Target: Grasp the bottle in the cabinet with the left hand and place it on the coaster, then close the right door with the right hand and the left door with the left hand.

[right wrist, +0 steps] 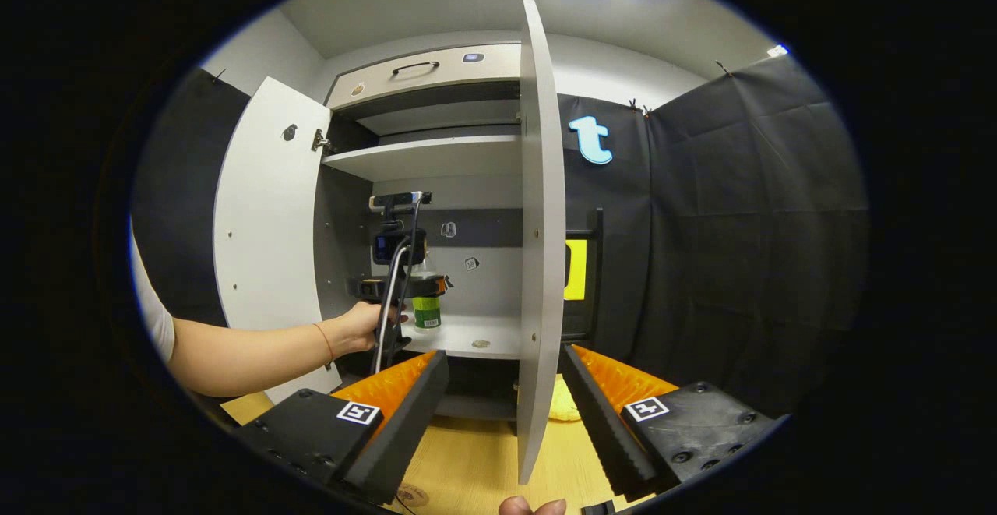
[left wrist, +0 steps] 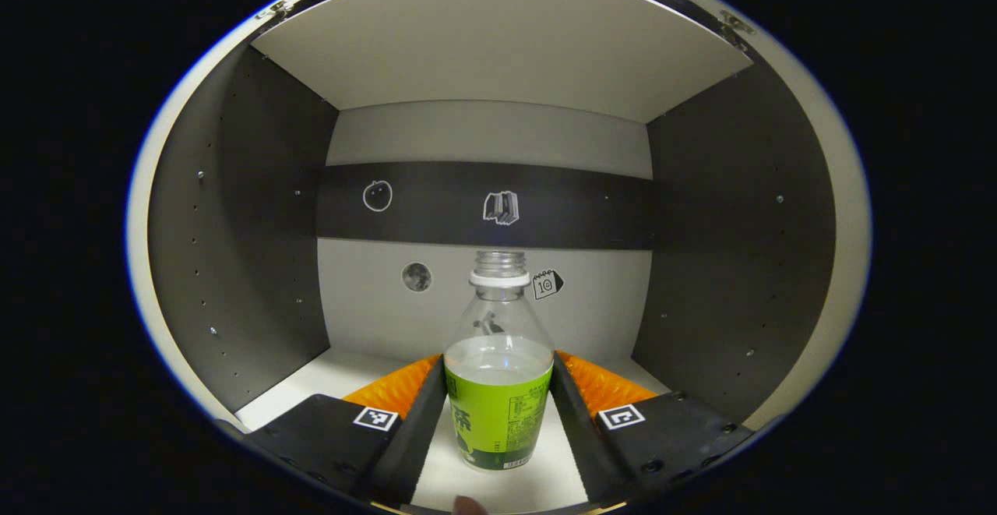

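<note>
A staged recording booth, not a lived-in home. In my right gripper view, black cloth drapes the right half of the frame as walling, and a plain white cabinet with both doors open stands at centre on a wooden table. In my left gripper view, small icon stickers mark its back panel.

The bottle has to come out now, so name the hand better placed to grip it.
Left. In the left gripper view the left tool is inside the cabinet, its fingers flanking the bottle. The right tool hangs outside, its open fingers straddling the right door edge.
</note>
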`<state>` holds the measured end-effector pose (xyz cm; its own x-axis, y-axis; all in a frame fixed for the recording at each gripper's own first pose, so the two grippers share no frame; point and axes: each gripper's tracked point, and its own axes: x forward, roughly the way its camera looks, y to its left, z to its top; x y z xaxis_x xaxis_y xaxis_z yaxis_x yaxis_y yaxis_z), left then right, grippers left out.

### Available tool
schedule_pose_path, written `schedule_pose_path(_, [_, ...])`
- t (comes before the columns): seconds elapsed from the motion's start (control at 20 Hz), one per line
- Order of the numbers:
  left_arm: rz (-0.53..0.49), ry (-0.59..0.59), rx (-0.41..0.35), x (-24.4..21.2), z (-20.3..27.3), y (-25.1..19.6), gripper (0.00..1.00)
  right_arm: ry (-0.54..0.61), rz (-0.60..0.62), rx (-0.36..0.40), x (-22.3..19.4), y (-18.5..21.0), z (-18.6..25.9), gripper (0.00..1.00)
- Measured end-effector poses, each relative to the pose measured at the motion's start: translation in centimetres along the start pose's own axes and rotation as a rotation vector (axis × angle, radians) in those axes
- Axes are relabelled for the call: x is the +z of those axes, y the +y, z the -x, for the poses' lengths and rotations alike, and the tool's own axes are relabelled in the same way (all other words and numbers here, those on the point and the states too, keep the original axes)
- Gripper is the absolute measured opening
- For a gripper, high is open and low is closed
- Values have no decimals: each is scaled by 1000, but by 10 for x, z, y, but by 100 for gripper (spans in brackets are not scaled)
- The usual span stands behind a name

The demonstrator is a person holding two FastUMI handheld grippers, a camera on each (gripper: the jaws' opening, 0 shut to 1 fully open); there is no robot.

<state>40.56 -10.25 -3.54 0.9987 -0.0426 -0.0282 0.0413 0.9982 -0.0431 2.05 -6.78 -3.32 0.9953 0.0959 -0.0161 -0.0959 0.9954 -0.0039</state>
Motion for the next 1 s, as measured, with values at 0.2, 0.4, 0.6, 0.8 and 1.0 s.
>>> schedule_pose_path(0.2, [-12,-39,-34,21,57,3,78,-13,1,1,5,6,2,98])
schedule_pose_path(0.4, [17,-64,-79,25,136,6,78,-18,-10,14,8,19,4,98])
schedule_pose_path(0.6, [-15,-62,-94,5,214,13,77,-54,5,27,20,35,9,98])
schedule_pose_path(0.8, [-2,-48,-123,-36,282,16,78,-65,-2,23,23,46,17,98])
schedule_pose_path(1.0, [23,-19,-154,-95,332,14,78,-75,1,16,27,52,25,98])
